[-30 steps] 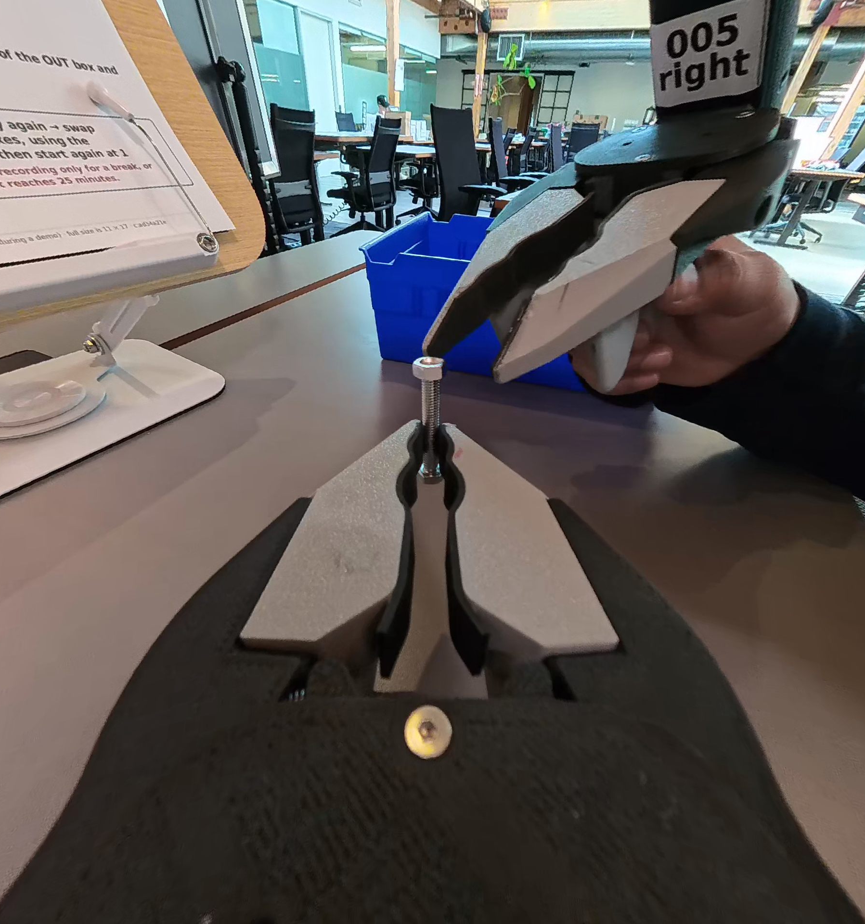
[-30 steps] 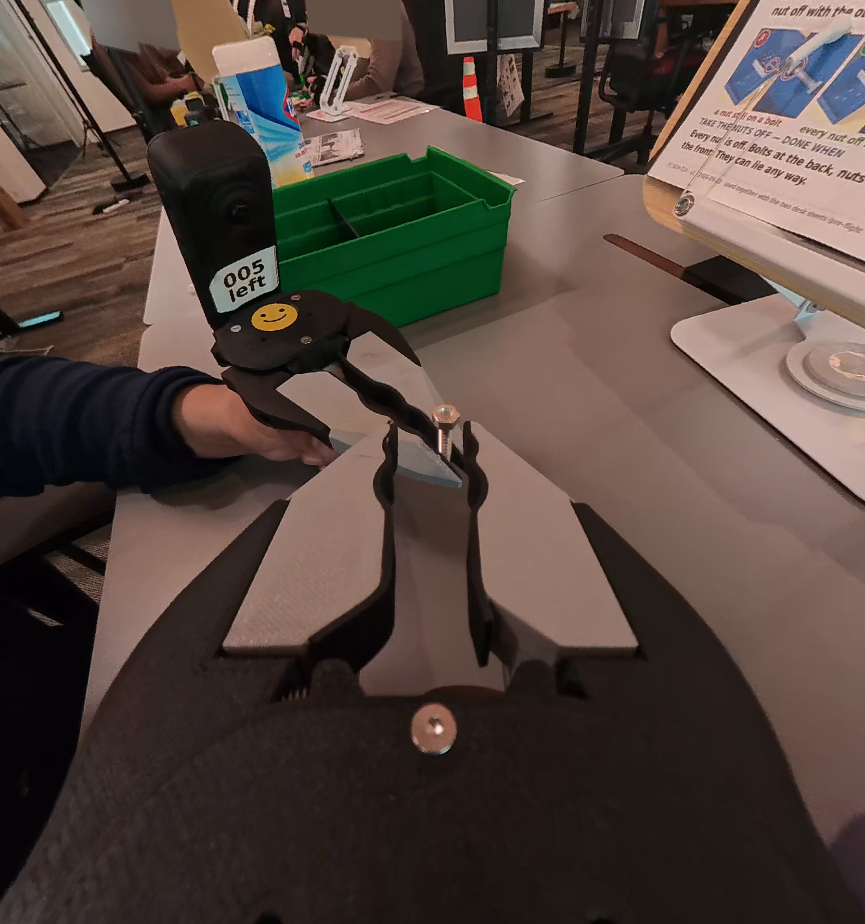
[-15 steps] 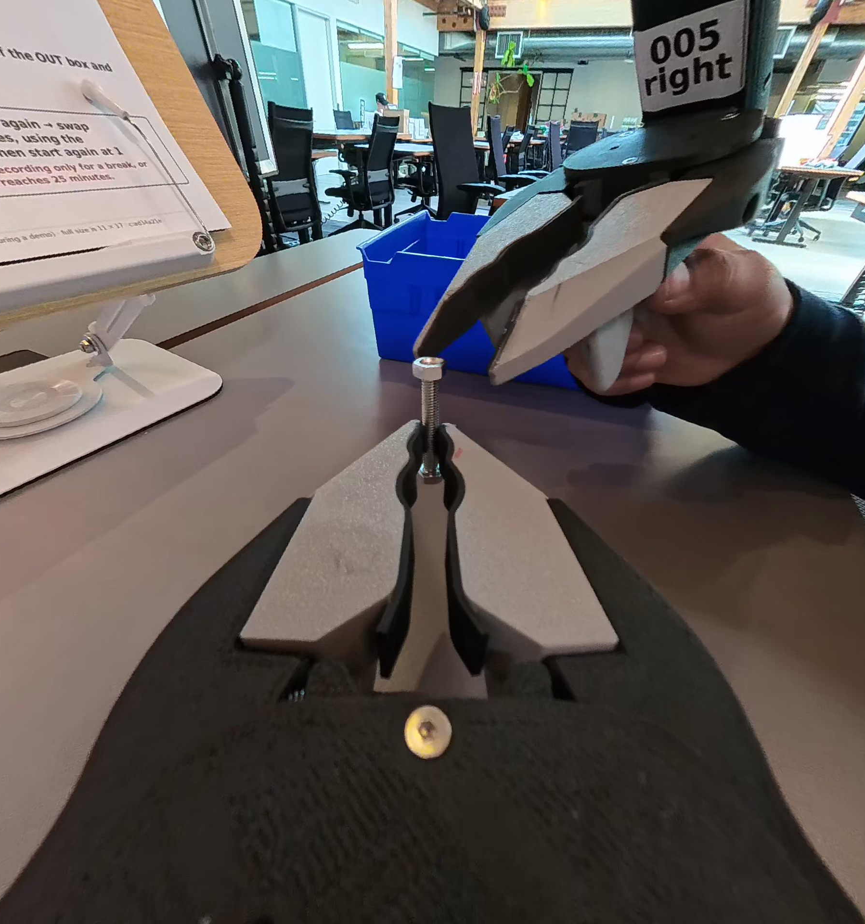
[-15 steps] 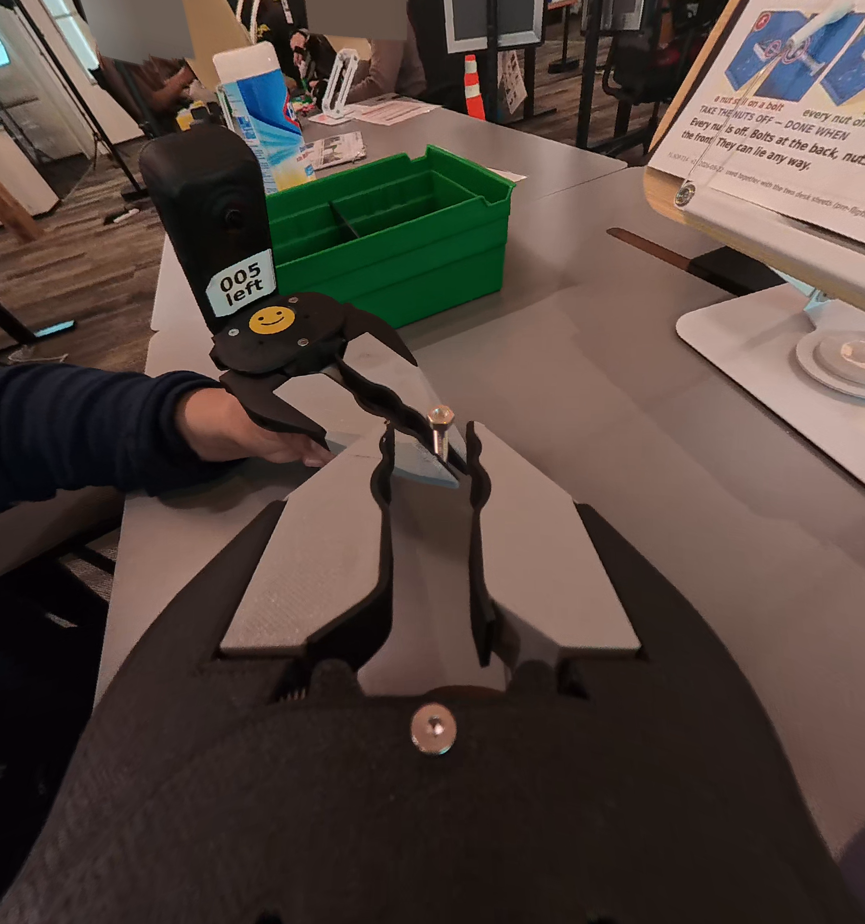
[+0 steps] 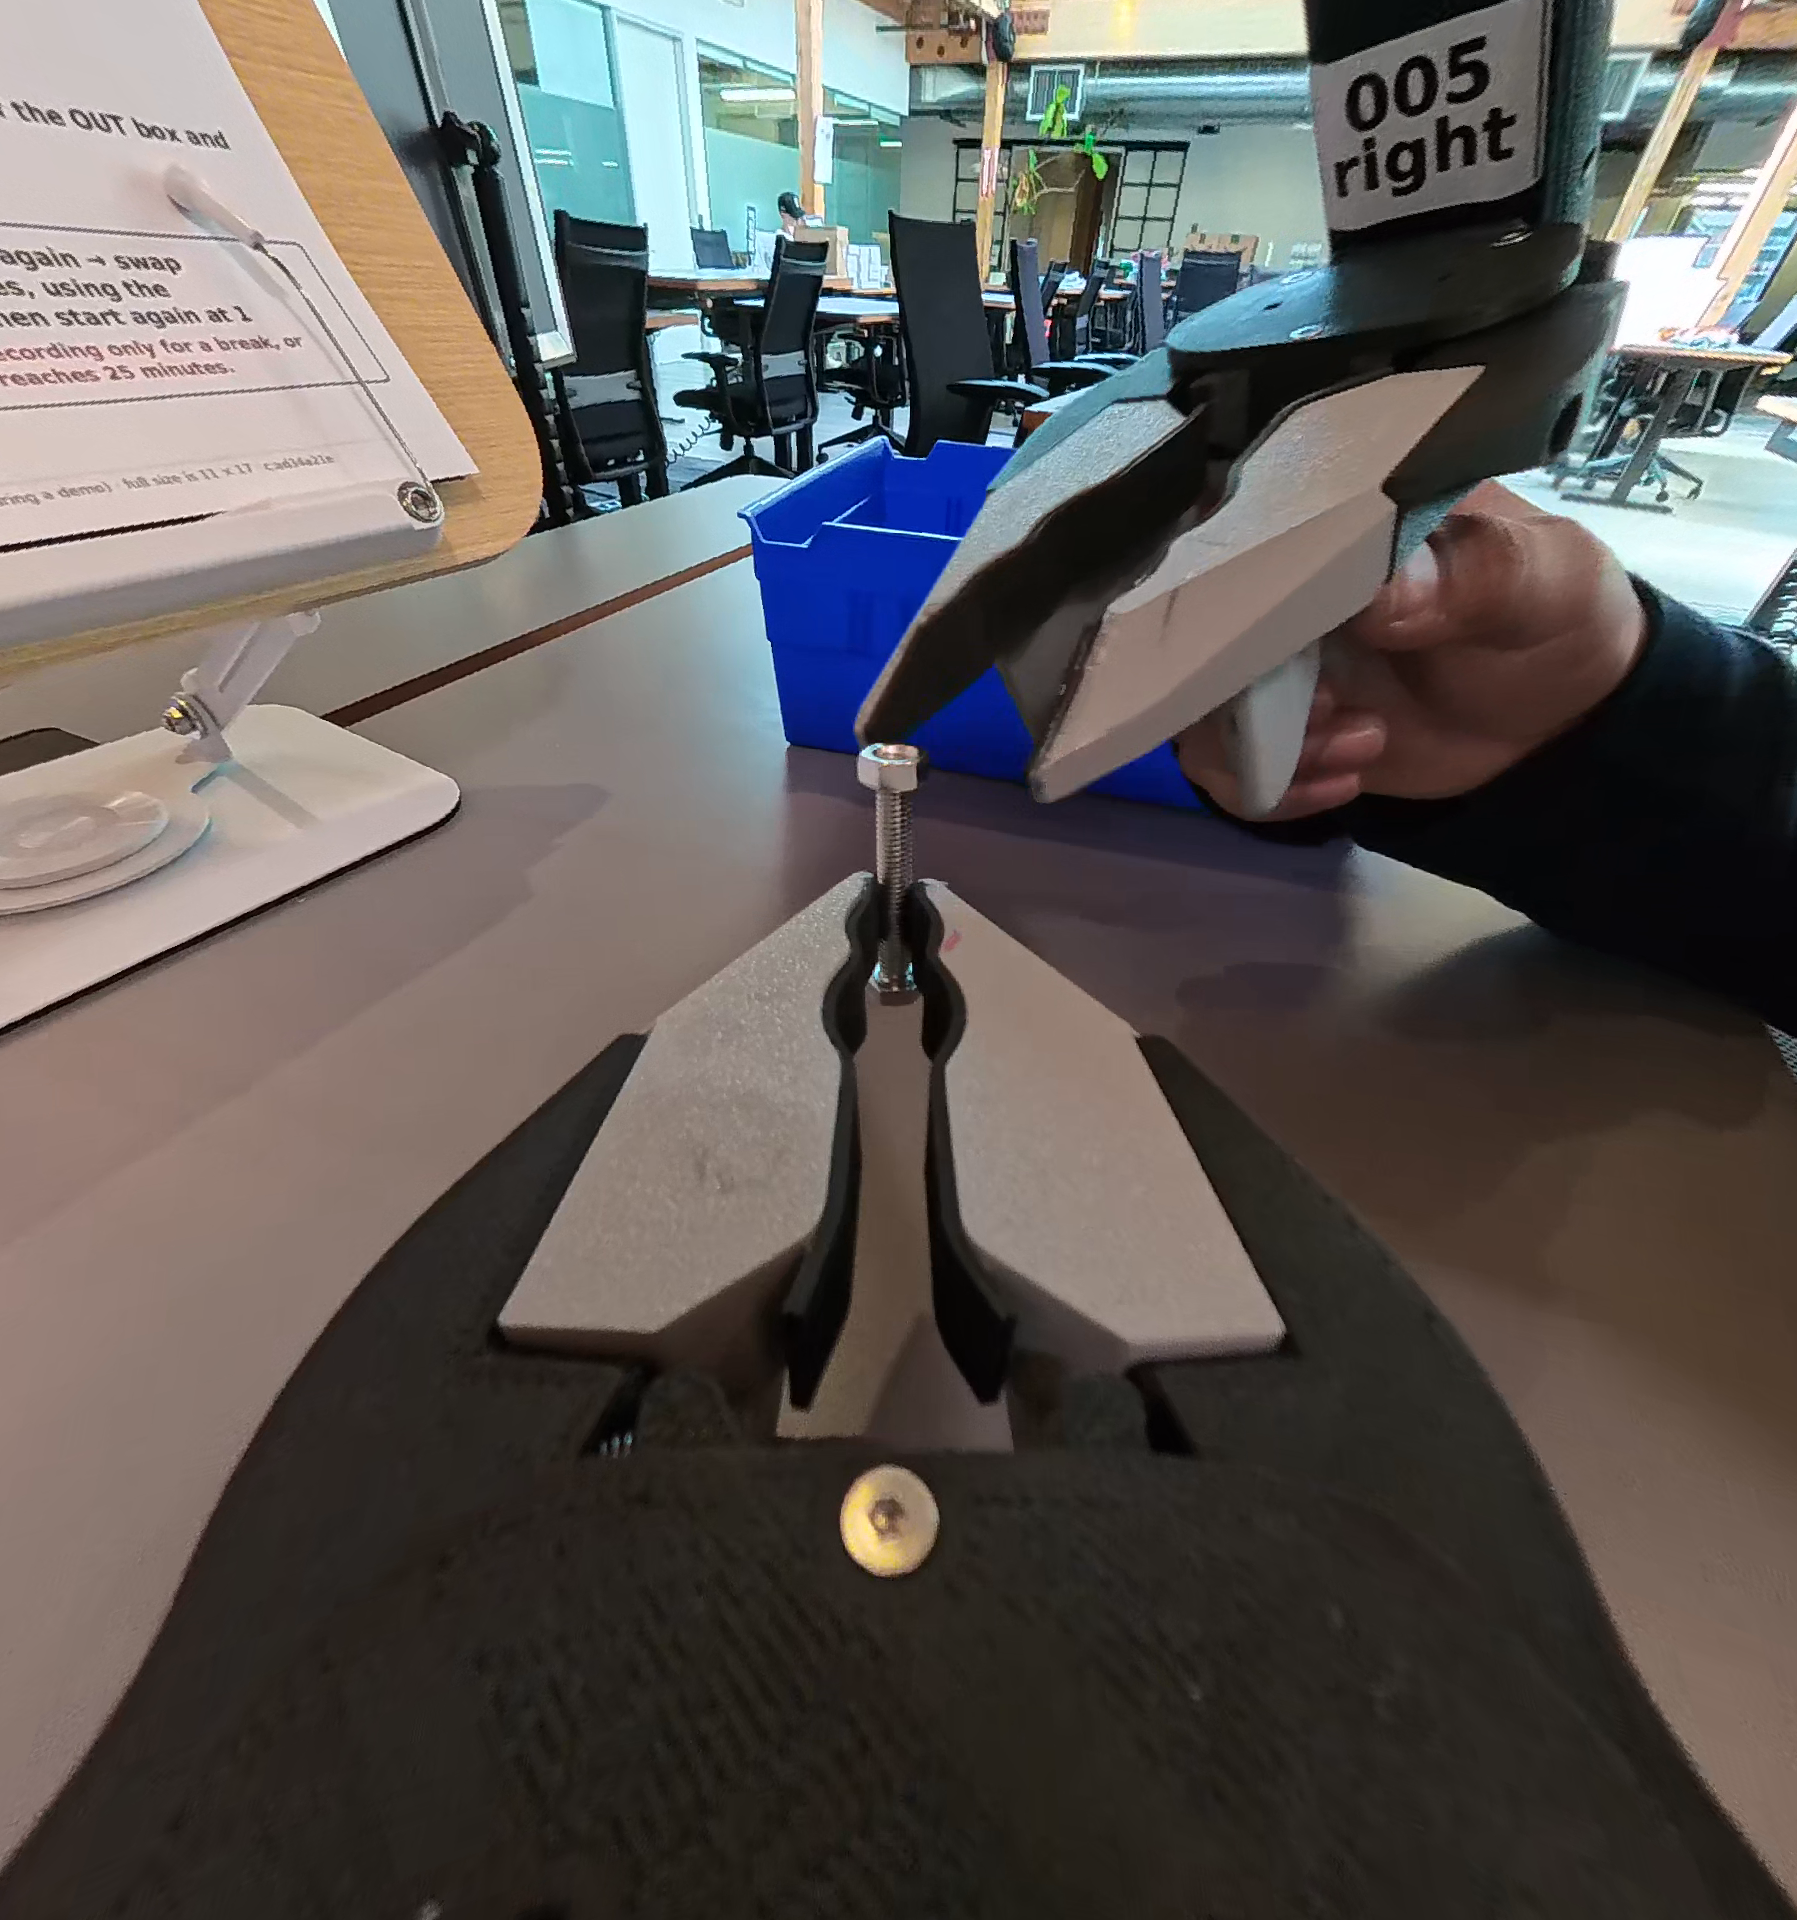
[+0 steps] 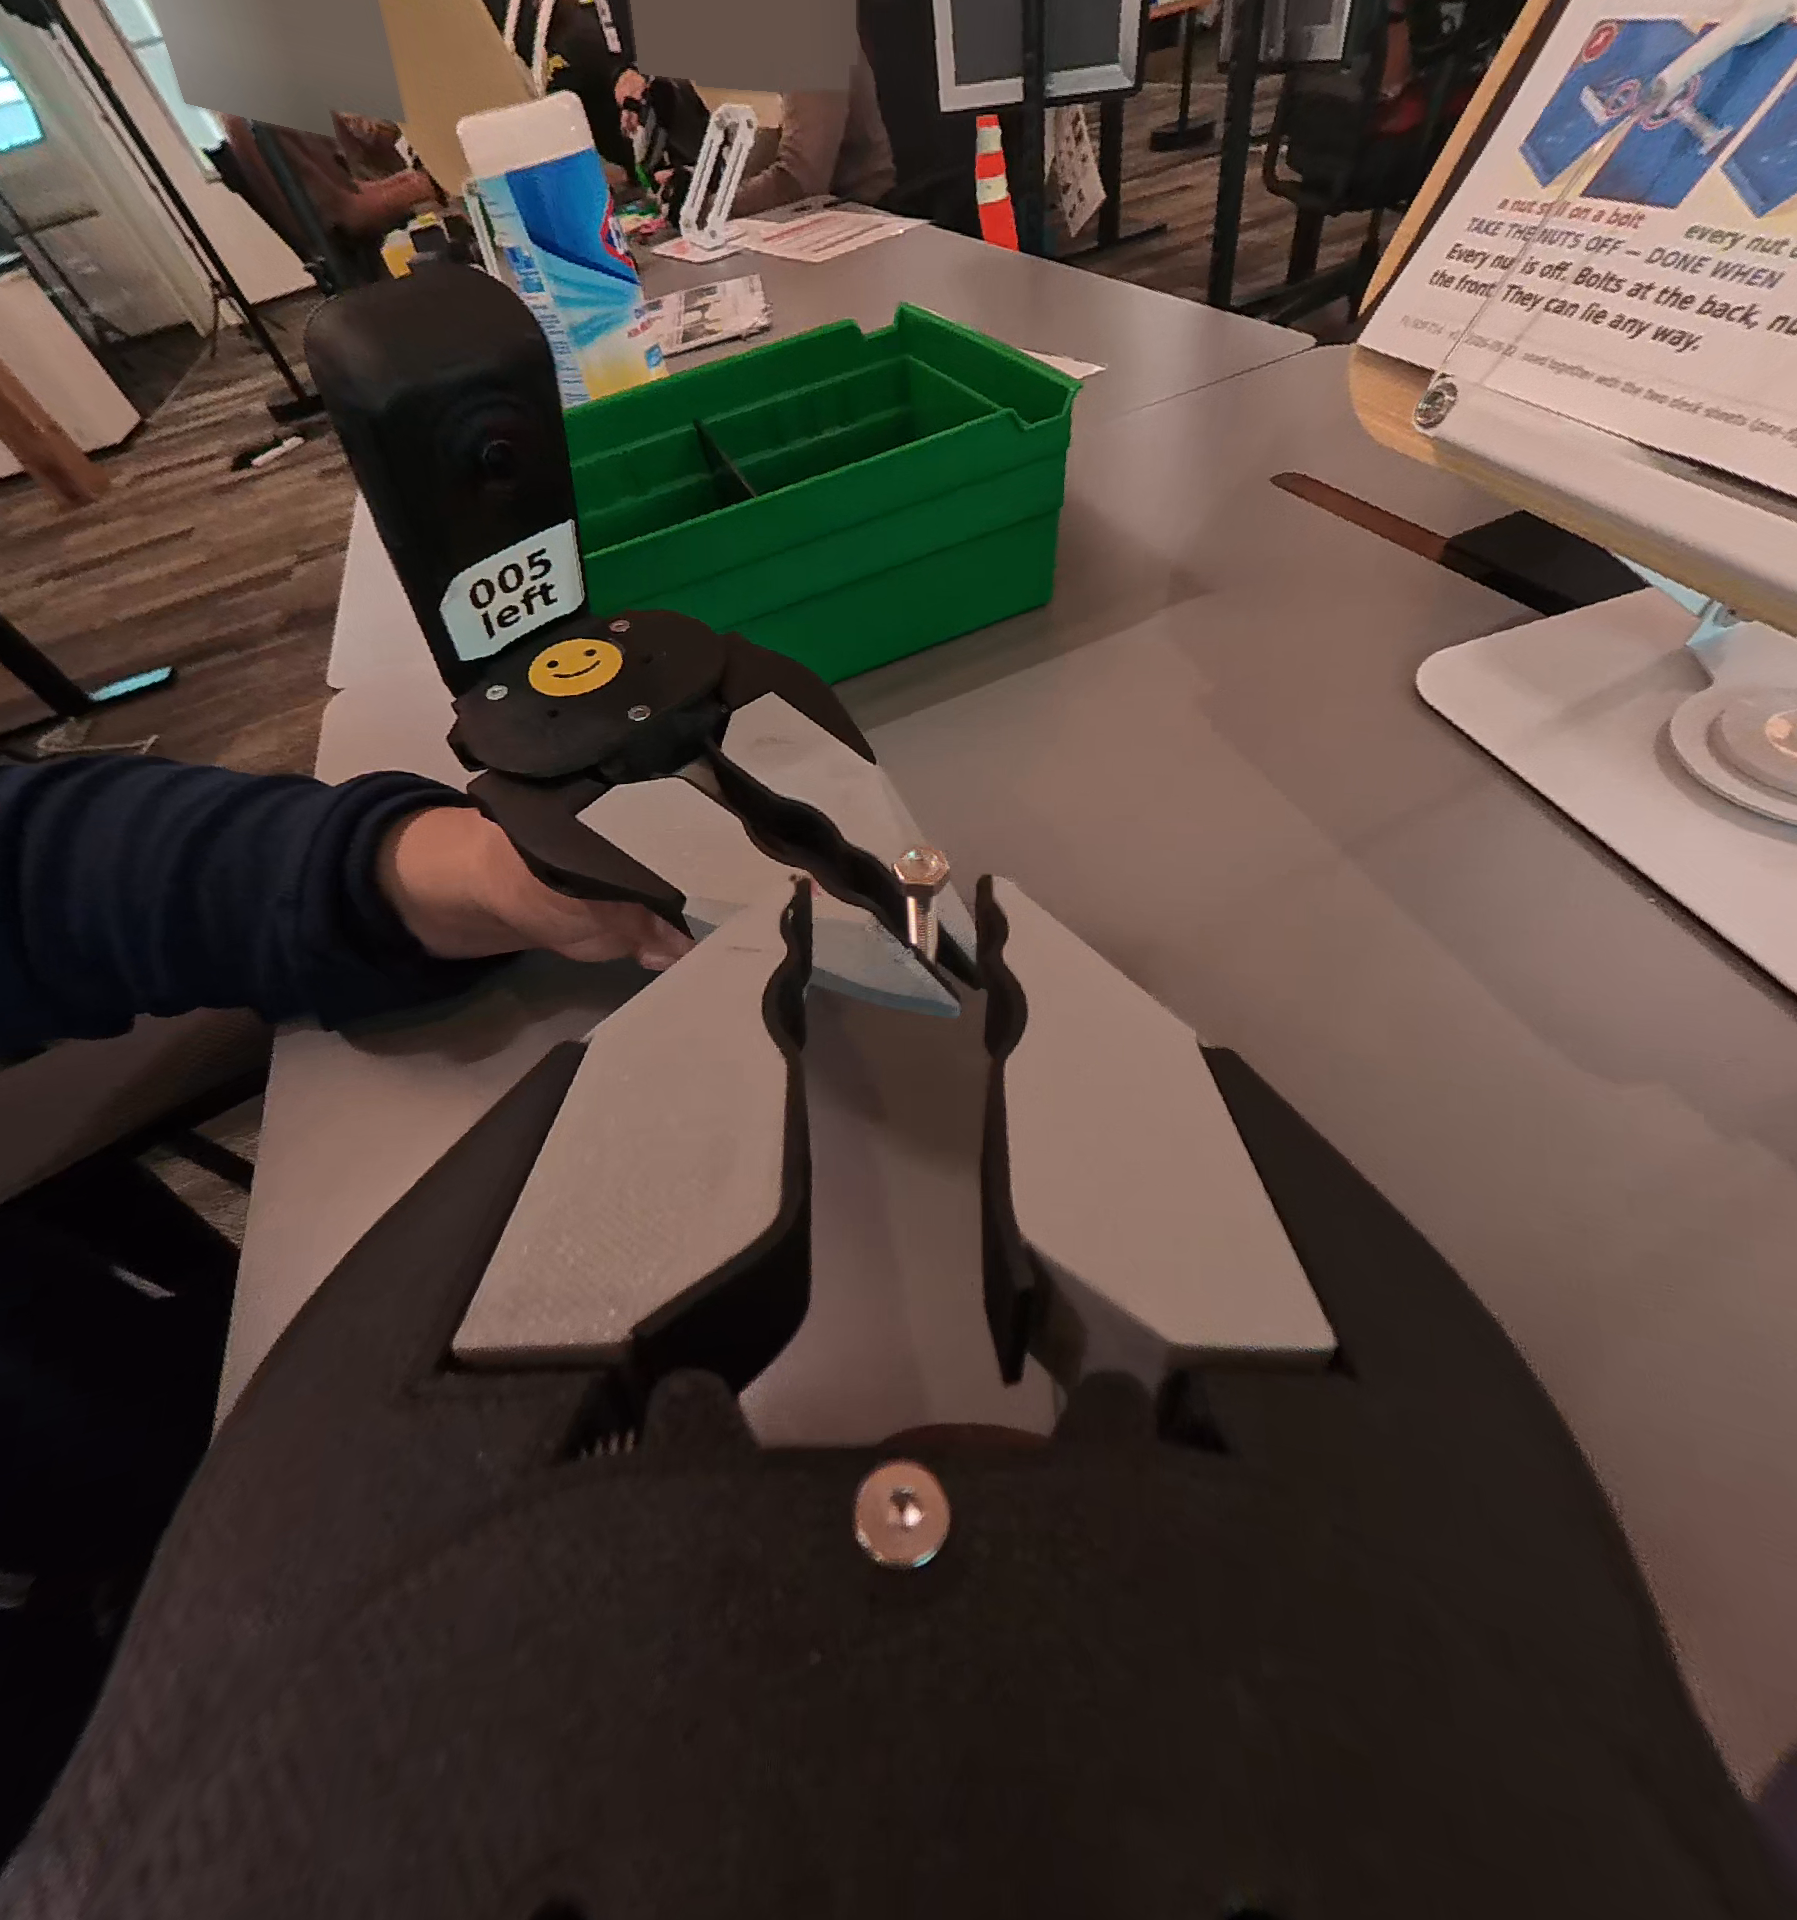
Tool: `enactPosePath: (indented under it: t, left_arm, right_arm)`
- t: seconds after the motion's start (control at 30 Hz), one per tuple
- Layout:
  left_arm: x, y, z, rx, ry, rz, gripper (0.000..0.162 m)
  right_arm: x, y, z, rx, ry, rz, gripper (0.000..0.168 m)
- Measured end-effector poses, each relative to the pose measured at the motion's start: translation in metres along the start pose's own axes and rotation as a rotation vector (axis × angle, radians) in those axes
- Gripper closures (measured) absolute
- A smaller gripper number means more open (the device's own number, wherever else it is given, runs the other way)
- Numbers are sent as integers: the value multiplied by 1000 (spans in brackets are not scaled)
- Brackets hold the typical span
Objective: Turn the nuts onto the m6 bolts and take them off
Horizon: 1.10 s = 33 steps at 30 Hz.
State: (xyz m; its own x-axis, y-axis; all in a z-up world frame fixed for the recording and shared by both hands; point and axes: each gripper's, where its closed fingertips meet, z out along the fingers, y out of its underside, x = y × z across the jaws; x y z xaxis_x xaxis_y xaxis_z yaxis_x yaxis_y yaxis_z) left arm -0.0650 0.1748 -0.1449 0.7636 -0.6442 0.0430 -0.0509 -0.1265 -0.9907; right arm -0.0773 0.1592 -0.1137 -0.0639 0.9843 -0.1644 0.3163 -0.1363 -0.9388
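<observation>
My left gripper (image 5: 892,914) is shut on the lower end of a steel bolt (image 5: 892,842) and holds it upright over the grey table (image 5: 561,935). A hex nut (image 5: 889,771) sits at the top of the thread. My right gripper (image 5: 956,758) is open and tilted down, with one fingertip just above the nut. In the right wrist view the nut (image 6: 920,868) and bolt stand between my right gripper's (image 6: 892,899) open fingers, nearer the right finger and not touching either. The left gripper (image 6: 925,961) shows there too, clamped on the bolt.
A blue bin (image 5: 873,603) stands behind the right gripper. A green divided bin (image 6: 821,499) stands behind the left gripper, with a wipes canister (image 6: 551,239) beyond it. An instruction board on a white stand (image 5: 198,779) is at the table's far side. Less than 4 cm separates the two grippers' tips.
My right gripper has come down and closer, so its fingertip is now just over the nut. Its fingers look slightly wider apart. The left gripper and the bolt have stayed still.
</observation>
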Motion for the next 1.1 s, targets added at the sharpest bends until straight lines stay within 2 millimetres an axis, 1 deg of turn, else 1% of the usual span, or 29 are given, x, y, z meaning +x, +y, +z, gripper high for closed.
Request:
enactPosePath:
  t: [0.1,0.13,0.2,0.27,0.37,0.4,0.5,0.53,0.57,0.63,0.7,0.77,0.83,0.9,0.93,0.97,1.0,1.03,1.07,1.1]
  left_arm:
    - [-3,2,0,-12,-16,7,159]
    - [-5,2,-1,-17,-26,2,159]
    - [-8,3,-2,-20,-35,-13,159]
    - [-7,2,-2,-14,-29,-12,159]
    - [1,1,0,-13,2,9,159]
    - [3,2,1,-17,8,16,159]
    - [4,2,1,-19,10,17,159]
    - [3,1,1,-17,3,13,159]
    - [-1,1,0,-17,-13,6,158]
    - [-9,1,-3,-15,-38,-23,159]
    - [-10,1,-4,-8,-26,-52,159]
    - [-5,0,-3,-1,0,-46,159]
    - [5,-2,-1,5,36,-22,159]
    - [11,-3,1,2,48,-10,159]
    - [8,-2,1,-3,31,-15,158]
    - [3,-1,1,-11,9,-20,158]
    - [-6,1,-1,-20,-35,-32,158]
    - [-18,4,-3,-39,-86,-59,159]
    - [-27,8,-6,-52,-107,-96,159]
    - [-32,10,-8,-51,-106,-140,159]
  right_arm:
    - [-10,3,1,-24,-39,-23,138]
    - [-14,4,0,-32,-53,-42,145]
    - [-18,1,-2,-20,-62,-61,147]
    - [-14,-1,-2,-11,-36,-63,144]
    - [2,0,0,-5,34,-30,140]
    - [3,0,1,-4,34,-17,138]
    - [-9,3,5,-12,-38,-11,136]
    - [-10,3,5,-15,-37,-21,132]
    - [-9,4,4,-28,-22,-36,133]
    - [-13,4,0,-36,-36,-53,147]
    - [-12,-3,-2,4,-35,-37,145]
    - [-6,-7,-1,34,-14,-18,134]
    - [-3,-6,3,44,-11,-2,127]
    - [-10,-1,8,24,-59,22,126]
    - [-16,1,10,11,-92,27,127]
    - [-17,2,10,-1,-88,21,120]
    - [-14,4,9,-20,-54,-6,120]
    - [-14,5,6,-27,-47,-43,139]
    - [-17,1,4,-3,-54,-63,149]
    - [-17,-4,2,23,-50,-61,146]
